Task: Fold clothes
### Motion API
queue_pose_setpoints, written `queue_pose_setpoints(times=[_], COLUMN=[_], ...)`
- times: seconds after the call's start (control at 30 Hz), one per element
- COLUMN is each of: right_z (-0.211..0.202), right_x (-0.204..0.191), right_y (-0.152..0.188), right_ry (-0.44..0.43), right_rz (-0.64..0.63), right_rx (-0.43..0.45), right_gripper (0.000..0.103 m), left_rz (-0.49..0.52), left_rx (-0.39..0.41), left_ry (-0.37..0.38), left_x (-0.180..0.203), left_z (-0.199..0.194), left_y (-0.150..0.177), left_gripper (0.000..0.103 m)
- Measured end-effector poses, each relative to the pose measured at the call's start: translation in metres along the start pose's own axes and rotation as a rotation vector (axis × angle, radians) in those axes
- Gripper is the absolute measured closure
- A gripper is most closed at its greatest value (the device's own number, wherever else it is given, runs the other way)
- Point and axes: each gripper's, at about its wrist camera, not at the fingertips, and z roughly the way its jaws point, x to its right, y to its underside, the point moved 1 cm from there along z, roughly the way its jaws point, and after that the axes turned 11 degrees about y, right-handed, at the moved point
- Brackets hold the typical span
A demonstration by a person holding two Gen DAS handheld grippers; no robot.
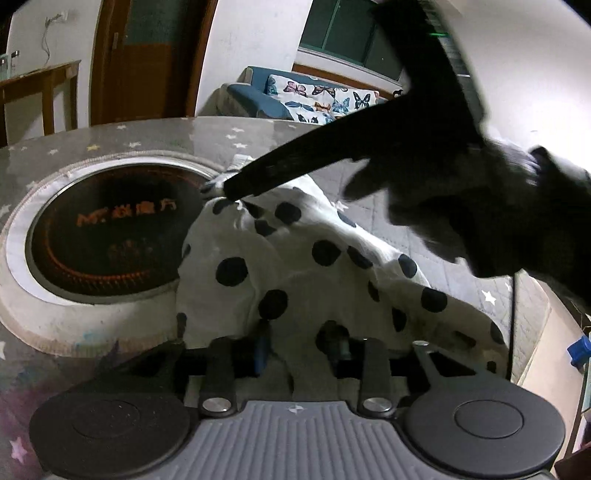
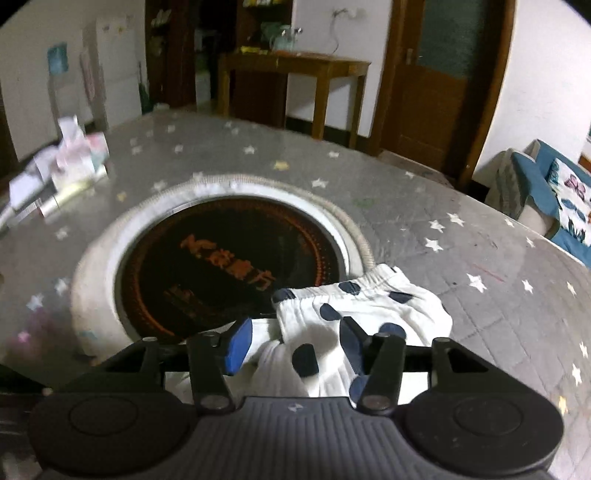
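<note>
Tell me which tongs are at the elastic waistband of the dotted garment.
The right tongs, open beside the gathered waistband; the left tongs are at the garment's opposite end.

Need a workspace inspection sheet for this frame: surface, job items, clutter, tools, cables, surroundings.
Surface: grey star-print table cover, round dark heater plate set in its middle.
Job's things: white garment with dark polka dots, crumpled beside the plate, elastic waistband overlapping the plate's rim.
Clutter: tissue pack and papers at the far left edge.
Tools: left tool open over the garment; right tool open, cloth lying between its fingers, pads not pressing.
Cables: thin dark cord hanging at the right; wall cable behind.
Surroundings: wooden side table, wooden door, blue sofa with butterfly throw.
</note>
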Motion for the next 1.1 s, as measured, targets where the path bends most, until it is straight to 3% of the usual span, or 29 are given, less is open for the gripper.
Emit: queue_pose_setpoints(times=[0.13, 0.23, 0.27, 0.37, 0.5, 0.6, 0.87, 0.97, 1.1], right_z=[0.019, 0.025, 0.026, 0.019, 0.004, -0.006, -0.011, -0.018, -0.026], right_x=[-0.008, -0.003, 0.000, 0.015, 0.041, 0.067, 0.129, 0.136, 0.125], right_y=[-0.002, -0.004, -0.004, -0.003, 0.001, 0.009, 0.056, 0.055, 0.034], right_ry=[0.048, 0.078, 0.081, 0.107, 0.160, 0.217, 0.345, 0.375, 0.270], right_rz=[-0.069, -0.086, -0.084, -0.062, -0.017, 0.028, 0.187, 0.212, 0.266], right_rx=[-0.017, -0.024, -0.025, -0.006, 0.030, 0.037, -0.064, -0.039, 0.028], right_gripper=[0.051, 0.067, 0.078, 0.090, 0.092, 0.092, 0.090, 0.078, 0.050], left_rz=[0.011, 0.011, 0.009, 0.005, 0.007, 0.010, 0.020, 0.020, 0.020], left_rx=[-0.002, 0.002, 0.003, 0.006, 0.008, 0.009, 0.004, 0.003, 0.001], left_ry=[0.009, 0.016, 0.019, 0.025, 0.027, 0.025, 0.023, 0.019, 0.018], left_x=[0.002, 0.003, 0.003, 0.002, 0.003, 0.005, 0.005, 0.007, 0.008], left_z=[0.002, 0.001, 0.001, -0.001, -0.001, 0.002, 0.003, 0.004, 0.006], left_y=[0.005, 0.007, 0.008, 0.009, 0.012, 0.012, 0.009, 0.007, 0.005], left_gripper=[0.057, 0.055, 0.055, 0.055, 0.055, 0.055, 0.053, 0.052, 0.049])
